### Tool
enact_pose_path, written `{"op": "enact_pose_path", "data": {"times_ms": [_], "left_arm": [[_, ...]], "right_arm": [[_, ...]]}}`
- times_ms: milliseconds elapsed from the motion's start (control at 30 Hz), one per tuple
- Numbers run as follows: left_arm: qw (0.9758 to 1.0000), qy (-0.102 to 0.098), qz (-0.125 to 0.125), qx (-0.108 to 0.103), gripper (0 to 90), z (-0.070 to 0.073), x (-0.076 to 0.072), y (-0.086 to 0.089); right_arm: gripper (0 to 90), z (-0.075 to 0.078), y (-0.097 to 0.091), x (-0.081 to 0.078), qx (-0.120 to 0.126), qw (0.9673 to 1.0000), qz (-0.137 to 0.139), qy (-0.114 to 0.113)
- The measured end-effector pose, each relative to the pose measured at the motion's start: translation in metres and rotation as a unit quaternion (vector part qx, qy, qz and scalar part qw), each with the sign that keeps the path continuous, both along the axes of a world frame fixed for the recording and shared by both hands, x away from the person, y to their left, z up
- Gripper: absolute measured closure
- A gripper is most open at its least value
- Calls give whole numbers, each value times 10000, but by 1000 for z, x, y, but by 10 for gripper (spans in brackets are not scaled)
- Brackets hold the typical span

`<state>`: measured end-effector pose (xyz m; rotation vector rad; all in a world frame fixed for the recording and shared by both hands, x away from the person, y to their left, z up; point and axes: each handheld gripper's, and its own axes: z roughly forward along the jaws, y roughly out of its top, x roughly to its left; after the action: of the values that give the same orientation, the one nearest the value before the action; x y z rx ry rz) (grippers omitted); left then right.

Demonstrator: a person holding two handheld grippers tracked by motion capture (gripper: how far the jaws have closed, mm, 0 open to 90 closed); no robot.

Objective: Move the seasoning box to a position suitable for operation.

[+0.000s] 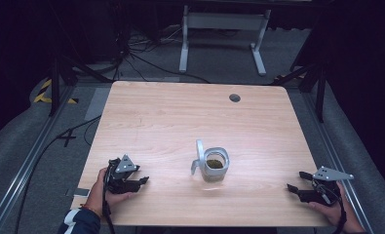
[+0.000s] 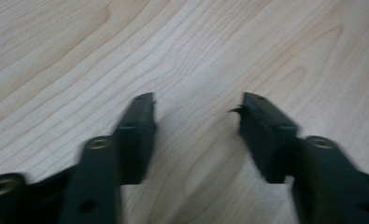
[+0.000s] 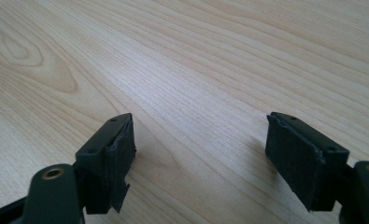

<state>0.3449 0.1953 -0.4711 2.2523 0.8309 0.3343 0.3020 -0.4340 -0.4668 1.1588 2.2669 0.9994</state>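
A small clear jar with dark green stuff inside stands near the middle of the wooden table, its hinged lid swung open to the left. My left gripper rests low at the front left, held in a hand, jaws open and pointing right toward the jar, well apart from it. In the left gripper view the left gripper holds nothing over bare wood. My right gripper lies at the front right edge, open, pointing left. The right gripper has only table grain between its jaws.
A small round grey grommet sits in the table's far right part. Beyond the table stand a white desk frame, dark stands and loose cables on a grey floor. Metal rails run along both sides of the table.
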Motion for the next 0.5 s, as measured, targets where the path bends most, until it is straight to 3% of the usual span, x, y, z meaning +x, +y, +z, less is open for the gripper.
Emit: {"op": "enact_pose_path", "data": {"times_ms": [67, 233, 500], "left_arm": [[9999, -46, -44, 123, 614, 3, 0, -1], [9993, -228, -252, 169, 864, 13, -2, -3], [9981, -509, -308, -130, 899, 33, -5, -11]], "right_arm": [[241, 0, 0, 0, -2, 10000, -1, 0], [241, 0, 0, 0, -1, 10000, 0, 0], [241, 0, 0, 0, -1, 10000, 0, 0]]}}
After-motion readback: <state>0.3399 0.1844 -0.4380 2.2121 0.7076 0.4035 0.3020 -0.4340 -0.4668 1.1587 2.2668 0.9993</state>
